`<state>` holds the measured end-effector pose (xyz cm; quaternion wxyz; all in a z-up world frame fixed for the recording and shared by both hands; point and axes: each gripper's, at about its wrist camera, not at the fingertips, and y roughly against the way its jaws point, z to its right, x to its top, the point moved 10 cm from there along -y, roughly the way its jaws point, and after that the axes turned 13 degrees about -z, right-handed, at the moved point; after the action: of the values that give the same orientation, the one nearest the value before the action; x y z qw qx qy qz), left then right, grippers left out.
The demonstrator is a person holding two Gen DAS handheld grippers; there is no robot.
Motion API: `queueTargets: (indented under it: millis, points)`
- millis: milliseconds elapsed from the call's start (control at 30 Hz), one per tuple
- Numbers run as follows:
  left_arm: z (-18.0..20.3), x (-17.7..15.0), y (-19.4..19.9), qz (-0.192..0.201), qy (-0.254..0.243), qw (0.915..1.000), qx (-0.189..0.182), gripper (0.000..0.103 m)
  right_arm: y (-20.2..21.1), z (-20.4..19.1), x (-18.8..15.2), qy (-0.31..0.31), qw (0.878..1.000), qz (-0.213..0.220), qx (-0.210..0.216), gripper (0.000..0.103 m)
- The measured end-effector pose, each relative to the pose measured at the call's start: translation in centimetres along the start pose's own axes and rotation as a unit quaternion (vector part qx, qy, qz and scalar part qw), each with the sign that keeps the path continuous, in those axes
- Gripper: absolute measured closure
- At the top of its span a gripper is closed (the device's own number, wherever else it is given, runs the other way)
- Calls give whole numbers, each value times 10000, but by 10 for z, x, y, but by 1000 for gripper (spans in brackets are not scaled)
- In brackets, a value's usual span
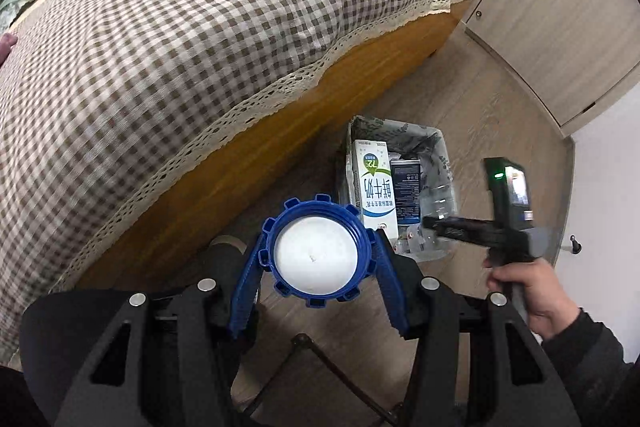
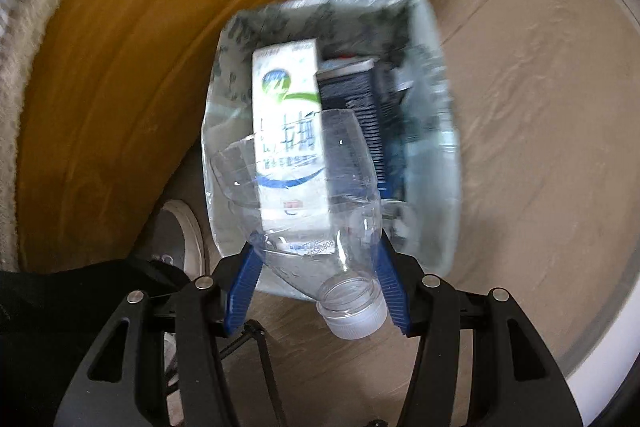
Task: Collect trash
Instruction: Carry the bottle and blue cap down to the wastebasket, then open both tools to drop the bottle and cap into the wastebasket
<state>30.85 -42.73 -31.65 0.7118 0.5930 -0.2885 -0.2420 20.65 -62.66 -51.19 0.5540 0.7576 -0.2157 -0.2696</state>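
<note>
My left gripper (image 1: 320, 237) is shut on a round blue lid (image 1: 316, 259) with a white inner face and a notched rim, held over the wood floor just left of the trash bin (image 1: 445, 147). My right gripper (image 2: 316, 245) is shut on a crumpled clear plastic bottle (image 2: 348, 187), neck toward the camera, directly above the bag-lined bin (image 2: 450, 115). A white and green milk carton (image 2: 286, 107) and a dark blue box (image 2: 352, 99) stand inside the bin. In the left wrist view a hand holds the right gripper (image 1: 430, 223) over the bin's near right corner.
A bed with a checked, lace-edged cover (image 1: 180, 47) and an orange wooden frame (image 1: 280, 147) runs close along the bin's left. A person's shoe (image 2: 188, 227) is beside the bin. A pale door (image 1: 560, 7) and a doorstop (image 1: 574, 243) are to the right.
</note>
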Motion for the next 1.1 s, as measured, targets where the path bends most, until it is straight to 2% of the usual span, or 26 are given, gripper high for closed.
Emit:
queueTargets:
  millis: [133, 233, 300, 400, 533, 633, 700, 733, 800, 867, 933, 1033, 1100]
  points:
    - [-4, 12, -13, -165, 56, 9998, 41, 52, -22, -1, 3, 18, 9998, -174, 4, 49]
    - [0, 23, -27, -291, 48, 9996, -7, 52, -16, 16, 2, -88, 10000, -9, -42, 49]
    - [8, 35, -40, -363, 17, 9993, -91, 52, -10, 27, 3, -206, 9997, 103, 118, 49]
    - [32, 54, -62, -546, -186, 9979, -311, 52, -4, 39, 10, -273, 9992, 245, 154, 49]
    - [67, 77, -91, -773, -512, 9941, -569, 52, 11, 50, 37, -436, 9980, 404, 198, 49]
    - [83, 93, -113, -877, -567, 9923, -668, 52, 20, 48, 70, -268, 9986, 458, -12, 48]
    - [93, 98, -127, -975, -513, 9902, -855, 51, 20, 45, 90, -145, 9988, 427, -172, 43]
    - [98, 99, -136, -1052, -452, 9882, -1013, 51, 18, 44, 101, -46, 9991, 372, -221, 32]
    - [106, 99, -153, -1227, -378, 9833, -1286, 51, 20, 45, 110, 23, 9982, 450, -402, 29]
    - [115, 97, -174, -1407, -365, 9782, -1485, 51, 23, 47, 111, 51, 9973, 527, -501, 28]
    - [121, 93, -196, -1603, -411, 9753, -1459, 51, 33, 59, 104, -107, 9955, 694, -639, 28]
    - [127, 89, -224, -1749, -403, 9728, -1467, 51, 41, 75, 81, -452, 9957, 745, -314, 28]
    - [135, 90, -243, -1820, -288, 9695, -1614, 51, 43, 87, 62, -702, 9950, 683, -179, 28]
